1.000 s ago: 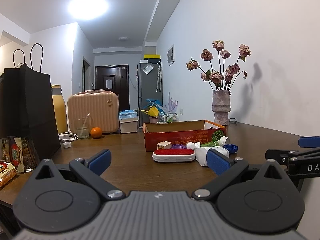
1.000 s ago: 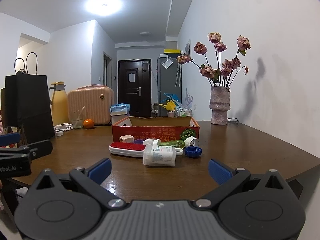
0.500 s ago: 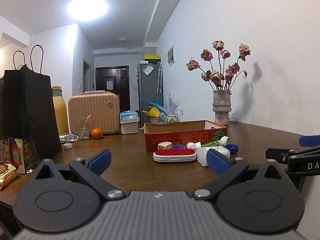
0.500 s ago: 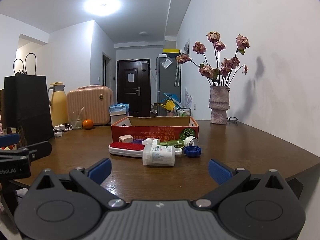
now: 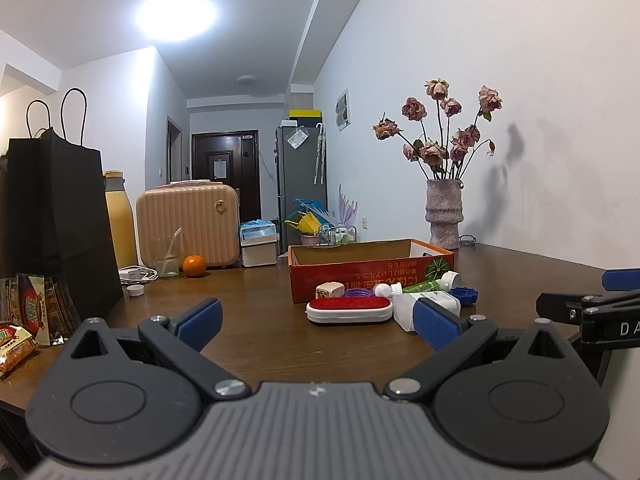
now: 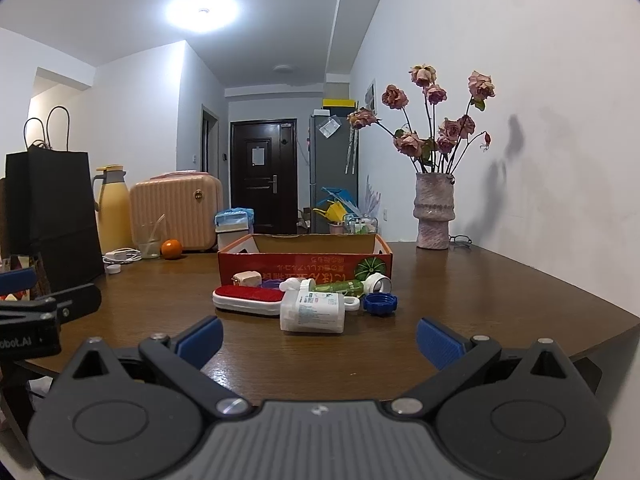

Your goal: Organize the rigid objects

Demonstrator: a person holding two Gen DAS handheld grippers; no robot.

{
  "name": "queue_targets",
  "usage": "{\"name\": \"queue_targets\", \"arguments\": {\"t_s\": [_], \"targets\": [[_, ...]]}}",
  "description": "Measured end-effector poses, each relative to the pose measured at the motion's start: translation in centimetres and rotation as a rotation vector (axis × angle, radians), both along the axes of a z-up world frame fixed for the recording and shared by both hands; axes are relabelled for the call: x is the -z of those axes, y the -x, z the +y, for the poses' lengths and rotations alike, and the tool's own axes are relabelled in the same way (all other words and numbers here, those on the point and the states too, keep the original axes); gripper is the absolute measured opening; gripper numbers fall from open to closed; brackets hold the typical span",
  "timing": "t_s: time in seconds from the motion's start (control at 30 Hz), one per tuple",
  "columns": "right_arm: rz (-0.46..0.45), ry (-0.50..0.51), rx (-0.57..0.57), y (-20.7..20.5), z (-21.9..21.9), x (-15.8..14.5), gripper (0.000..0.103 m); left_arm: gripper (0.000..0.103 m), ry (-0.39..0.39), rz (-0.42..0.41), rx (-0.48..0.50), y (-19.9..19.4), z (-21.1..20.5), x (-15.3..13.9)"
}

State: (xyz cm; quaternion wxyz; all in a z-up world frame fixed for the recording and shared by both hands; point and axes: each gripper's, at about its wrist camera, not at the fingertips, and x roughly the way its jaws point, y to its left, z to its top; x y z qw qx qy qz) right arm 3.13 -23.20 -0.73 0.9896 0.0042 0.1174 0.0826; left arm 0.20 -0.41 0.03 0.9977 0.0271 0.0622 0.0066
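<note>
An orange cardboard box point(image 5: 372, 270) point(image 6: 304, 262) stands open on the brown table. In front of it lie a red-topped white brush point(image 5: 349, 309) point(image 6: 246, 299), a white bottle on its side point(image 6: 313, 312) point(image 5: 406, 310), a blue cap point(image 6: 380, 304) point(image 5: 464, 295), a green tube point(image 6: 340, 287), a small beige block point(image 6: 247, 279) point(image 5: 330, 290) and a purple ring point(image 5: 356, 292). My left gripper point(image 5: 316, 320) is open and empty, near the table's front edge. My right gripper point(image 6: 318, 338) is open and empty, short of the bottle.
A vase of dried roses point(image 6: 434, 216) stands at the back right. At the left are a black paper bag point(image 5: 60, 216), a yellow flask point(image 5: 118, 220), a peach case point(image 5: 188, 224), a glass point(image 5: 166, 258), an orange point(image 5: 194, 266) and snack packs point(image 5: 24, 320).
Both grippers have drifted slightly; the objects sit a little lower and nearer in the views. Nothing was taken hold of.
</note>
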Motion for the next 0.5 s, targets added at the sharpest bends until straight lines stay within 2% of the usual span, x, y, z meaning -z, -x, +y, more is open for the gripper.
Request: {"name": "queue_targets", "arguments": {"t_s": [0.5], "targets": [[0.012,-0.003,-0.006,-0.28,-0.05,0.17,0.103,0.103,0.001,0.015,-0.007,-0.49,0.01,0.08]]}}
